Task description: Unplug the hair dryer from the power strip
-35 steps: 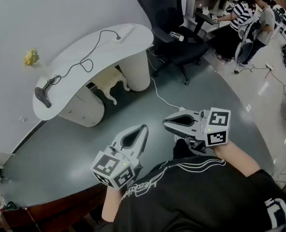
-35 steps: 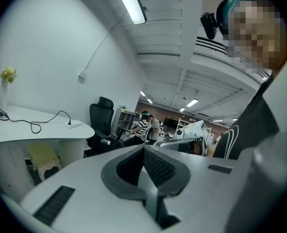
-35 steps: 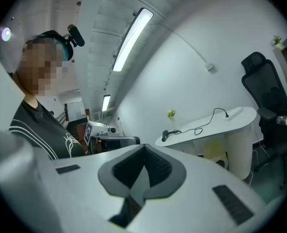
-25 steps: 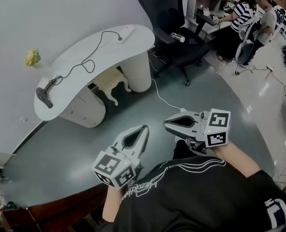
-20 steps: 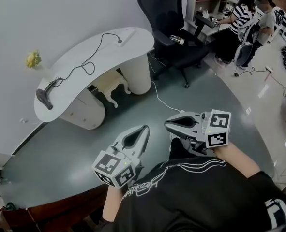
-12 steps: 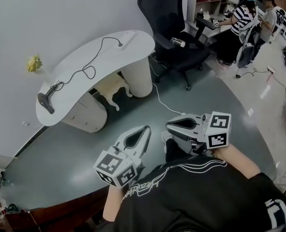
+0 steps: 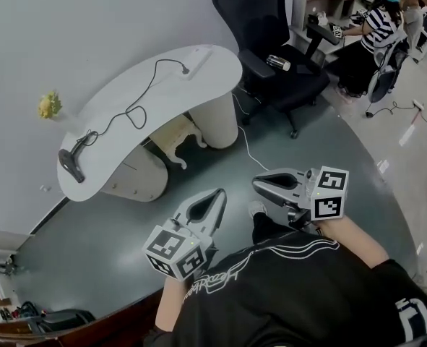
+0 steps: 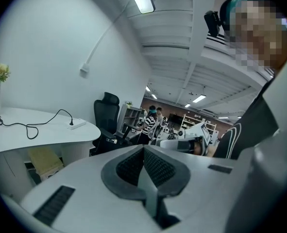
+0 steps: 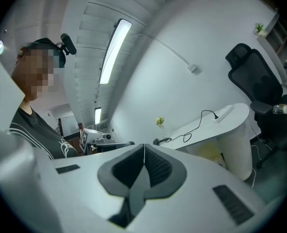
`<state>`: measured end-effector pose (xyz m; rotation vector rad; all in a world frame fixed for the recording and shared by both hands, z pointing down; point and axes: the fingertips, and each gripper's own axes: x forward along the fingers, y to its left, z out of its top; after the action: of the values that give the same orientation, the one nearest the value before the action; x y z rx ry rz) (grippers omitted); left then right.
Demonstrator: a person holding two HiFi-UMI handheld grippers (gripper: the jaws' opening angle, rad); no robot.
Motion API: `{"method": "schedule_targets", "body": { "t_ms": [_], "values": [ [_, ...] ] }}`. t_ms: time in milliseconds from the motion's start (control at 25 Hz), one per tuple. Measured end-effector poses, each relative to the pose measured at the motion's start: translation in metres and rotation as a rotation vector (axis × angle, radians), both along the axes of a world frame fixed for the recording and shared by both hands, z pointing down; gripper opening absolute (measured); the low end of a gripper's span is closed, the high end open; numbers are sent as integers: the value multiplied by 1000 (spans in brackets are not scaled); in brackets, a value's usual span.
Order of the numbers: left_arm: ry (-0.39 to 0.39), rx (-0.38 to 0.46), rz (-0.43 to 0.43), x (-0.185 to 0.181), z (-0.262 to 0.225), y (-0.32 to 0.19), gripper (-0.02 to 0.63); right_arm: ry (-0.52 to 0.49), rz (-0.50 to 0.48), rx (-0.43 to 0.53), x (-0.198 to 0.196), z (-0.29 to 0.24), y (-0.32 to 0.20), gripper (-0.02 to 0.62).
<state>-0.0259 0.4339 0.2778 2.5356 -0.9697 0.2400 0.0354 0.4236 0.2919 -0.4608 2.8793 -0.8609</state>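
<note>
The person's black shirt (image 7: 292, 295) fills the bottom of the head view, with both hands held out low in front of it. The left gripper (image 7: 218, 192) has its fingers (image 8: 128, 168) clenched tight together with nothing between them. The right gripper (image 7: 257, 184), just beside it, likewise has its fingers (image 9: 160, 168) pressed together on nothing. Both grippers hang over the grey-green floor (image 7: 90, 244), well apart from the task's things.

A white cable (image 7: 246, 147) runs across the floor toward a curved white tabletop (image 7: 162, 96). A small cream stool (image 7: 173, 132) stands under it. The black hair dryer (image 7: 70, 163) lies at the tabletop's near left end. Its black cord (image 7: 130, 103) loops along the surface to the far right end, where the plug (image 7: 186, 69) sits in the white power strip (image 7: 199, 60). A small yellow flower (image 7: 48, 105) shows against the wall behind the hair dryer's end.

A black office chair (image 7: 271, 42) stands just beyond the power-strip end of the tabletop. Farther off, at the top right, a person in a striped shirt (image 7: 376, 27) sits by some shelves.
</note>
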Motion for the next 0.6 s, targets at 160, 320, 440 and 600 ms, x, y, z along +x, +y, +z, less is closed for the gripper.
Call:
{"method": "schedule_targets", "body": {
  "t_ms": [160,320,440,600],
  "values": [
    [-12,-36,0,5,14,-64,3,-13,4,-29,5,11,-64,-3],
    [-28,-84,-6,14,28,-132,3,-20,11,-66,16,23,-132,-3],
    [-44,-116,-1,22,34,-185,3,-24,18,-81,25,25,-189,-3],
    [-55,-115,-6,29,30,-228,3,-11,-5,-68,28,27,-234,-3]
  ]
}}
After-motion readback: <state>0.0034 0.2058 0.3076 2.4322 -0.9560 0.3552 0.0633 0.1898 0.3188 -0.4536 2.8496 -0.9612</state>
